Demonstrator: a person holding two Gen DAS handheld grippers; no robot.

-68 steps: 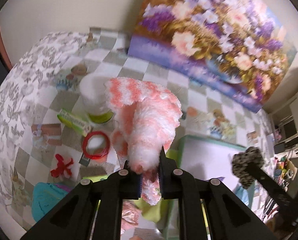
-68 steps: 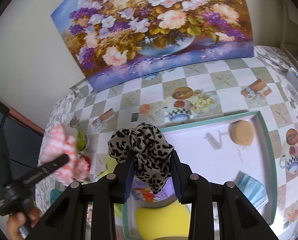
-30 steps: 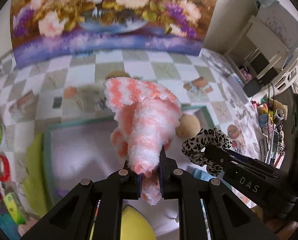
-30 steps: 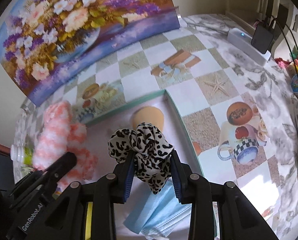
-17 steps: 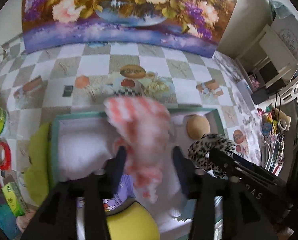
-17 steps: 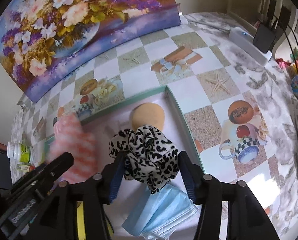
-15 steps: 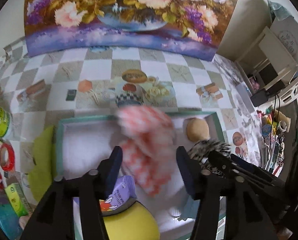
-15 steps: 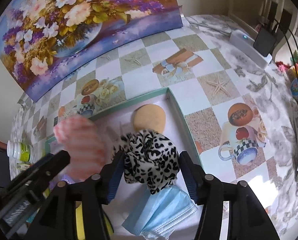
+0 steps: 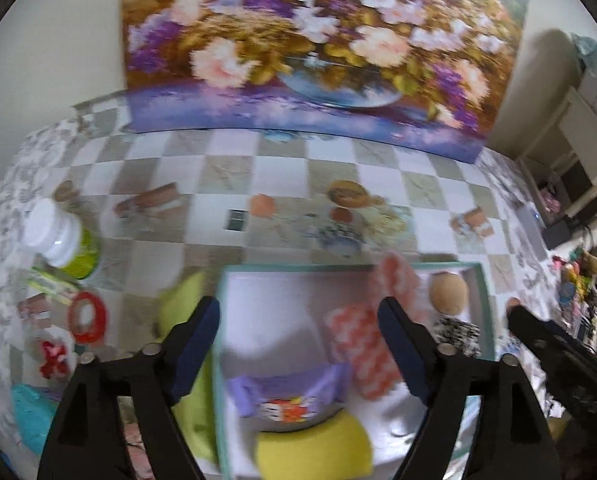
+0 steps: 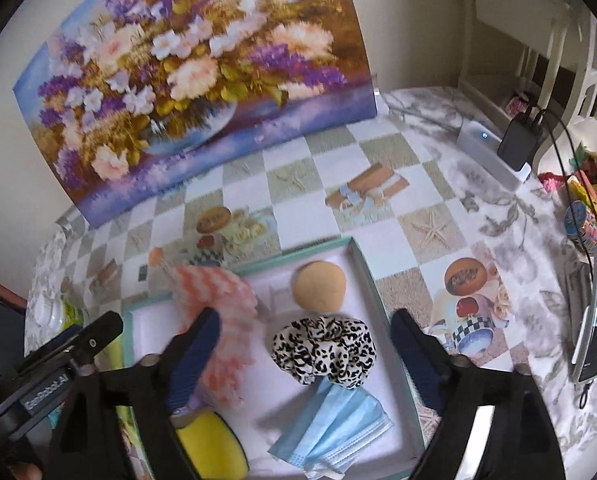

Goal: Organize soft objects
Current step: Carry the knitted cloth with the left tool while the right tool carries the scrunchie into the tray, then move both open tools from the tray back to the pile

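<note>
Checkered tablecloth (image 10: pixel 306 208), scrunchie (image 10: pixel 324 349) inside tray (image 10: pixel 362 268).

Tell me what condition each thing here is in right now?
Left claw: open, empty.
Right claw: open, empty.
Pink fuzzy sock: lying loose in the tray.
Leopard scrunchie: lying in the tray, partly on the mask.
Face mask: flat in the tray.
Bottle: capped.
Tray: lidless.

So the right hand-held gripper (image 10: pixel 304 344) has its jaws spread wide over the teal-rimmed tray (image 10: pixel 364 276). The leopard scrunchie (image 10: pixel 324 348) lies loose in there, touching the blue face mask (image 10: pixel 334 430), with a tan sponge puff (image 10: pixel 318 286) just behind and the pink-and-white fuzzy cloth (image 10: pixel 218 320) to its left.
</note>
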